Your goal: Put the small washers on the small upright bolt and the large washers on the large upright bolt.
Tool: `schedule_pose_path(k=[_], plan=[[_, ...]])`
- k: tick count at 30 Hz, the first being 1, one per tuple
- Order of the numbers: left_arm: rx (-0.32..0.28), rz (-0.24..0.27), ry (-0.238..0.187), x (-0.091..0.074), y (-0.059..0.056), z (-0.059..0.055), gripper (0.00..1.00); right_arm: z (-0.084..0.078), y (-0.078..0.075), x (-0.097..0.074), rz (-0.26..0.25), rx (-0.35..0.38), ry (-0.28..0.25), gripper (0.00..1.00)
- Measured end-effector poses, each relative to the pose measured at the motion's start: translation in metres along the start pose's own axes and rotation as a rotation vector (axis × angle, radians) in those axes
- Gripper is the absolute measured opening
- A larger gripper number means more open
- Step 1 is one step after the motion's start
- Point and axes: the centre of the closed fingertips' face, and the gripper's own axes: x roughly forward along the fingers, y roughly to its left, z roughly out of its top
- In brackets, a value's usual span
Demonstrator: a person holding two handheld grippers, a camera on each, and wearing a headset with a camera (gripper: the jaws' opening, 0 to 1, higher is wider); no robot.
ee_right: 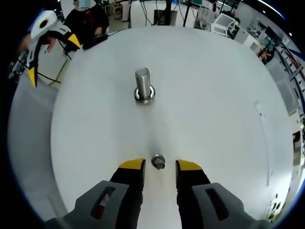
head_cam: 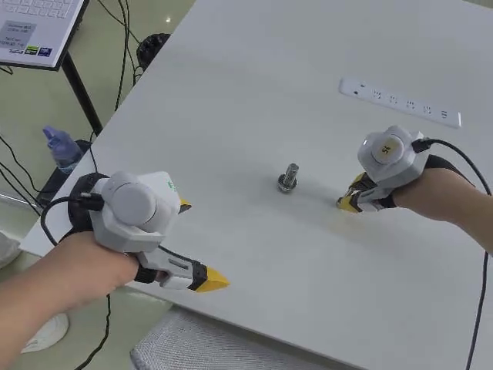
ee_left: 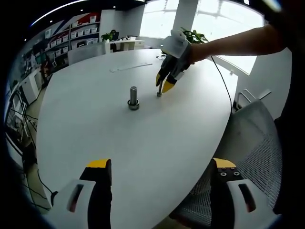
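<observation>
The large upright bolt [head_cam: 288,177] stands mid-table with a washer stack ringing its base [ee_right: 144,94]. The small upright bolt [ee_right: 158,161] carries a washer and stands between the fingertips [ee_right: 132,165] of my right gripper [ee_right: 160,166]. The jaws are a narrow gap apart and open, just clear of the bolt on either side. In the head view the right gripper [head_cam: 348,203] points down at the table right of the large bolt. My left gripper [head_cam: 198,243] hovers at the table's near left edge, wide open and holding nothing.
A white power strip [head_cam: 400,102] lies at the far right of the white table [head_cam: 246,85]. Off the left edge are a laptop on a stand [head_cam: 35,31], cables and a bottle [head_cam: 62,146]. A grey chair [head_cam: 200,347] sits under the near edge.
</observation>
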Motion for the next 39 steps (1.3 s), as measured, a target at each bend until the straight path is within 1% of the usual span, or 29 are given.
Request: schedule_pose_path(k=[4,6,8,12,13,14,15,16,18,20,21,22,23,24,25,27,28,34,35,36,38,39], plan=[[0.005,0.000,-0.006,-0.001,-0.005,0.003,0.86,0.000,0.002,-0.008,-0.006,0.009,-0.022,0.28],[0.007,0.000,-0.010,-0.001,-0.007,0.004,0.86,0.003,0.002,-0.014,-0.012,0.029,-0.054,0.30],[0.011,0.004,-0.010,-0.001,-0.007,0.004,0.86,0.005,0.003,-0.020,-0.017,0.033,-0.077,0.30],[0.009,0.005,-0.013,-0.001,-0.009,0.002,0.87,0.003,0.006,-0.026,-0.017,0.036,-0.110,0.32],[0.011,0.003,-0.018,-0.001,-0.011,0.002,0.87,0.005,0.008,-0.029,-0.013,0.045,-0.124,0.33],[0.009,-0.001,-0.023,0.000,-0.012,0.003,0.88,0.007,0.012,-0.033,0.004,0.095,-0.149,0.33],[0.005,-0.004,-0.025,0.000,-0.013,0.003,0.88,0.008,0.013,-0.036,0.003,0.109,-0.160,0.34],[0.008,-0.003,-0.023,0.000,-0.013,0.002,0.88,0.010,0.014,-0.042,0.000,0.107,-0.186,0.35],[0.013,0.005,-0.025,0.000,-0.011,0.003,0.88,0.011,0.016,-0.051,-0.002,0.128,-0.219,0.37],[0.010,0.005,-0.030,0.000,-0.011,0.003,0.89,0.013,0.018,-0.057,-0.005,0.134,-0.249,0.40],[0.010,0.007,-0.031,0.000,-0.011,0.003,0.89,0.014,0.020,-0.062,-0.004,0.136,-0.279,0.40],[0.011,0.007,-0.029,0.001,-0.011,0.003,0.89,0.014,0.021,-0.065,-0.005,0.144,-0.289,0.41],[0.014,0.008,-0.026,0.001,-0.011,0.003,0.88,0.011,0.024,-0.069,0.005,0.150,-0.294,0.41],[0.017,0.009,-0.029,0.001,-0.012,0.004,0.88,0.012,0.027,-0.071,0.011,0.145,-0.311,0.41],[0.017,0.009,-0.035,0.001,-0.013,0.006,0.88,0.013,0.029,-0.076,0.011,0.136,-0.344,0.42],[0.014,0.010,-0.040,0.001,-0.014,0.008,0.88,0.012,0.032,-0.081,0.015,0.158,-0.362,0.45],[0.015,0.012,-0.043,0.000,-0.015,0.009,0.88,0.012,0.034,-0.085,0.017,0.165,-0.387,0.47],[0.017,0.018,-0.053,-0.003,-0.018,0.012,0.88,0.007,0.040,-0.101,-0.001,0.215,-0.467,0.53],[0.020,0.023,-0.055,-0.004,-0.017,0.012,0.88,0.006,0.040,-0.102,-0.002,0.219,-0.471,0.53],[0.021,0.033,-0.068,-0.007,-0.016,0.015,0.87,0.005,0.041,-0.106,-0.009,0.237,-0.491,0.54],[-0.007,0.028,-0.089,-0.010,-0.016,0.020,0.88,0.005,0.044,-0.113,-0.017,0.262,-0.531,0.56],[-0.013,0.029,-0.094,-0.010,-0.015,0.020,0.88,0.004,0.045,-0.115,-0.021,0.267,-0.542,0.57]])
